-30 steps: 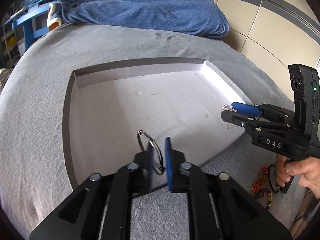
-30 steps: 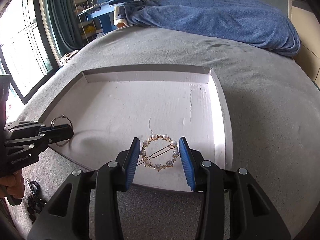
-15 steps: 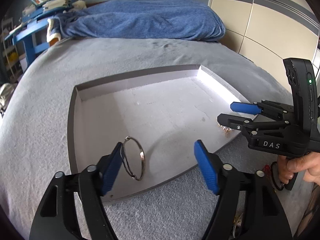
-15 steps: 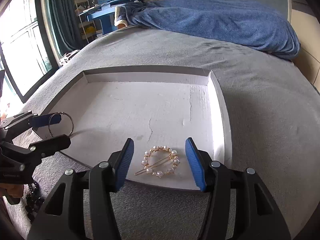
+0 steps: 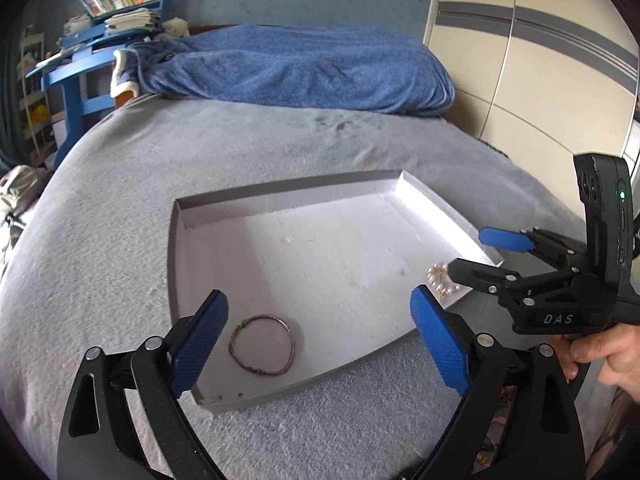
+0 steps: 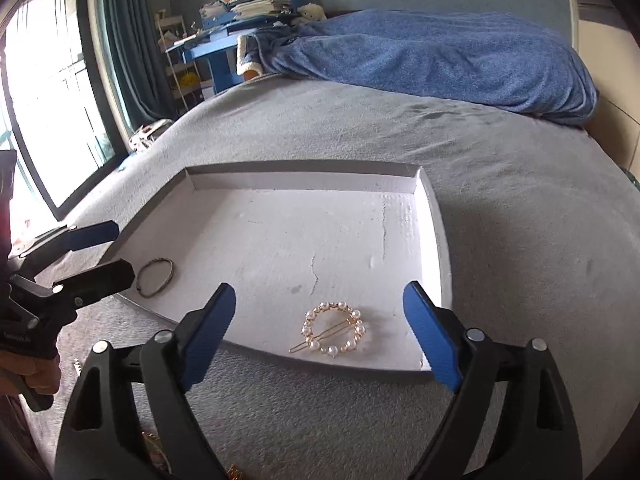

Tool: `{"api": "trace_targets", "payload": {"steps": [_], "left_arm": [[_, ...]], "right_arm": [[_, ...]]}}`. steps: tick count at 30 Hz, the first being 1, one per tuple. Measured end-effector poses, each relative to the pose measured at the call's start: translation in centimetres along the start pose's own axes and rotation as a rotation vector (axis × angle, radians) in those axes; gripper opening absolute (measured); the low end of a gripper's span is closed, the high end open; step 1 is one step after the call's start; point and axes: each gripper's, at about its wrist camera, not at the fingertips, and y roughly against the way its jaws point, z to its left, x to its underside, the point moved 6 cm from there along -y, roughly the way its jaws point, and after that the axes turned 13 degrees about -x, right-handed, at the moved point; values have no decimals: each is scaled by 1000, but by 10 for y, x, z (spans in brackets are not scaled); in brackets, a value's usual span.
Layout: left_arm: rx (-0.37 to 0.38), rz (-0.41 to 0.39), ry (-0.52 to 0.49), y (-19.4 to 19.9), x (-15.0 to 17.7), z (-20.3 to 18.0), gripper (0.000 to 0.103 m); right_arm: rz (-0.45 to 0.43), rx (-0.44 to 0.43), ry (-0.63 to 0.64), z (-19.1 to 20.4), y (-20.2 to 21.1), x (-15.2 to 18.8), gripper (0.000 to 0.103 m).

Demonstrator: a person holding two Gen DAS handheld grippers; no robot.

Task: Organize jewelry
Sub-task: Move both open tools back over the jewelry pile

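A shallow white tray [image 5: 304,190] [image 6: 434,216] lies on the grey bed. A thin metal bangle [image 5: 262,345] [image 6: 156,276] lies flat in its near left corner. A round pearl hair clip [image 6: 334,333] [image 5: 440,280] lies flat near its right front edge. My left gripper [image 5: 318,336] is open and empty, just above and behind the bangle; it also shows in the right wrist view [image 6: 100,254]. My right gripper [image 6: 320,328] is open and empty, straddling the pearl clip from above; it also shows in the left wrist view [image 5: 476,252].
More loose jewelry lies on the bed in front of the tray, partly hidden under the grippers [image 5: 500,408] [image 6: 154,450]. A blue blanket [image 5: 304,68] is heaped at the far end of the bed. A wardrobe wall [image 5: 540,60] stands to the right, a window [image 6: 44,96] to the left.
Both grippers opened and drew back and up. The bangle left the left gripper and now lies flat in the tray; the pearl clip left the right gripper and lies in the tray.
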Motion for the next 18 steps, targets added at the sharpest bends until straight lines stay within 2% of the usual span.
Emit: {"api": "trace_targets", "payload": {"steps": [8,18], "left_arm": [[-34,-12,38,17,7,13,95],[-71,-24,32,44,23,17,96]], "right_arm": [[-45,8,-29,3,23,4,97],[-63,17,-87,-5,51,19,97]]}}
